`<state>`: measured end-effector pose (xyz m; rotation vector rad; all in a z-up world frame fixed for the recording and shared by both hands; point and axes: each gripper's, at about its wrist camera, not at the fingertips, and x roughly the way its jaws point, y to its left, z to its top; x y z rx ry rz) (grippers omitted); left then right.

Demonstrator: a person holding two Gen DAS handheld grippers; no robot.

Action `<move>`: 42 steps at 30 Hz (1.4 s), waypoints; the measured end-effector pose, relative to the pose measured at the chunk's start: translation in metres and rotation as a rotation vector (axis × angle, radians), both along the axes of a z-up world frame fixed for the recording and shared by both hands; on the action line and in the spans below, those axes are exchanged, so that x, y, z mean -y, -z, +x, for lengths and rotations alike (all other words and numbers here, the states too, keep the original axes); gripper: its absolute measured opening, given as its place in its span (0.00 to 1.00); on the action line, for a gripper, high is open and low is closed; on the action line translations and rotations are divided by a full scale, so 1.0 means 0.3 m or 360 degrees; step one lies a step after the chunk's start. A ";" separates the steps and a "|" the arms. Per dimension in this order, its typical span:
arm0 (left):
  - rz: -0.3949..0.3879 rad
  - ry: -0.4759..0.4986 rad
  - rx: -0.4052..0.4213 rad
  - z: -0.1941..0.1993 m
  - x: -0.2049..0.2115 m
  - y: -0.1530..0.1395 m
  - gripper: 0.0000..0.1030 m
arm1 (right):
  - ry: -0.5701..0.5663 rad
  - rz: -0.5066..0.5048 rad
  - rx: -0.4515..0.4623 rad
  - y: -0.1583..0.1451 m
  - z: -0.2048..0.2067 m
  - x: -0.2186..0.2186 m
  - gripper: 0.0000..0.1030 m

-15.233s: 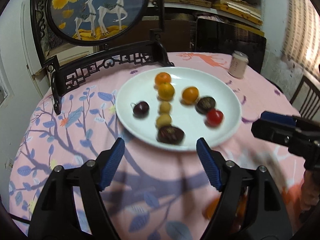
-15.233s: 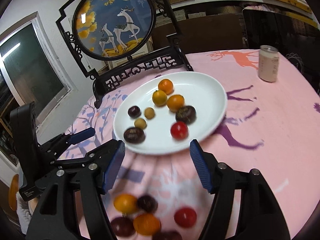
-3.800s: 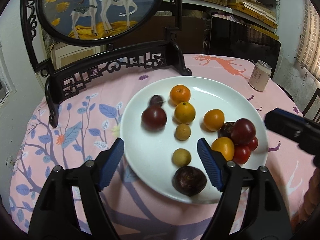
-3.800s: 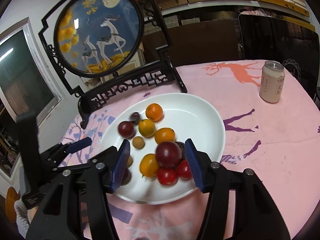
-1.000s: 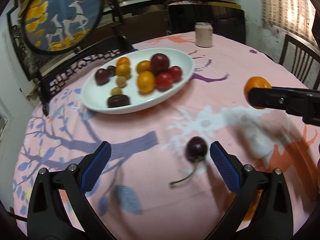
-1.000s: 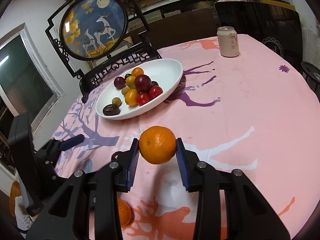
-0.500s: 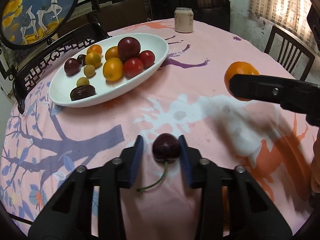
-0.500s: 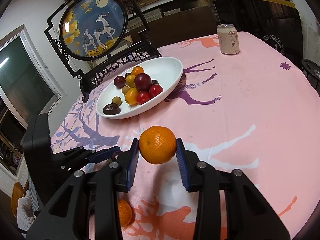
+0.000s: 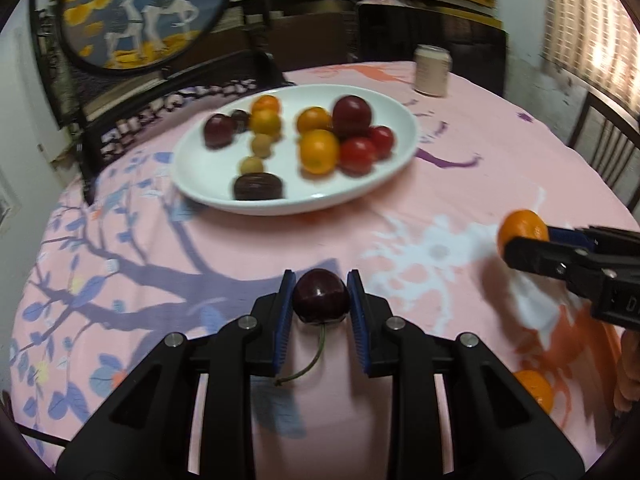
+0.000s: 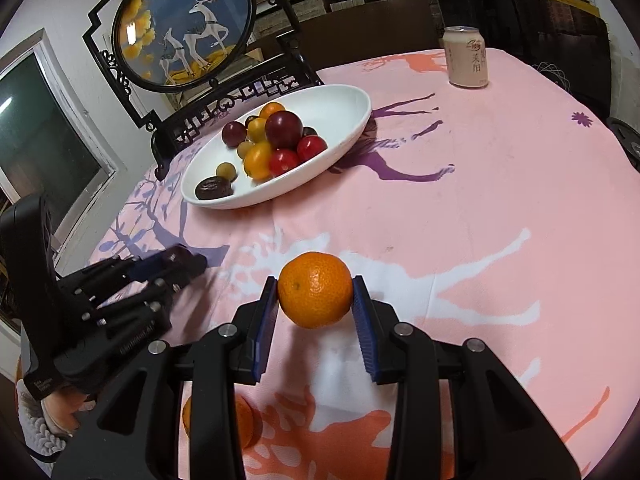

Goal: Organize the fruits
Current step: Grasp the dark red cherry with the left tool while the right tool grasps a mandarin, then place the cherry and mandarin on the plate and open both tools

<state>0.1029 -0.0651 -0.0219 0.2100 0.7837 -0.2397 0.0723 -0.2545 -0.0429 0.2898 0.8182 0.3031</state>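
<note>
Left wrist, left tool (image 9: 321, 295) clamping stemmed cherry (image 9: 320, 296), hidden rightward

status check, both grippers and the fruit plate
Left gripper shut on cherry. Right gripper shut on orange. Plate ahead, fruit piled left of centre. Path clear.
</note>
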 end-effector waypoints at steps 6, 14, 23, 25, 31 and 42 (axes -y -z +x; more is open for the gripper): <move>-0.0009 -0.0092 0.0107 -0.026 -0.044 -0.058 0.26 | 0.0024 0.0025 0.0061 -0.028 -0.032 0.005 0.36; -0.0025 -0.0158 0.0202 0.024 -0.094 -0.162 0.26 | -0.0003 0.0045 0.0153 -0.134 -0.016 -0.002 0.36; 0.0002 -0.0211 0.0271 0.201 -0.100 -0.253 0.26 | -0.0009 -0.0014 0.0271 -0.281 0.159 -0.022 0.36; -0.0015 -0.0214 0.0264 0.250 -0.094 -0.256 0.26 | -0.0010 -0.0014 0.0274 -0.284 0.206 -0.034 0.36; -0.0023 -0.0218 0.0228 0.382 -0.078 -0.221 0.26 | -0.0012 0.0030 0.0217 -0.241 0.364 -0.075 0.36; -0.0037 -0.0241 0.0131 0.558 -0.085 -0.108 0.26 | -0.0030 -0.0036 0.0177 -0.167 0.540 -0.129 0.36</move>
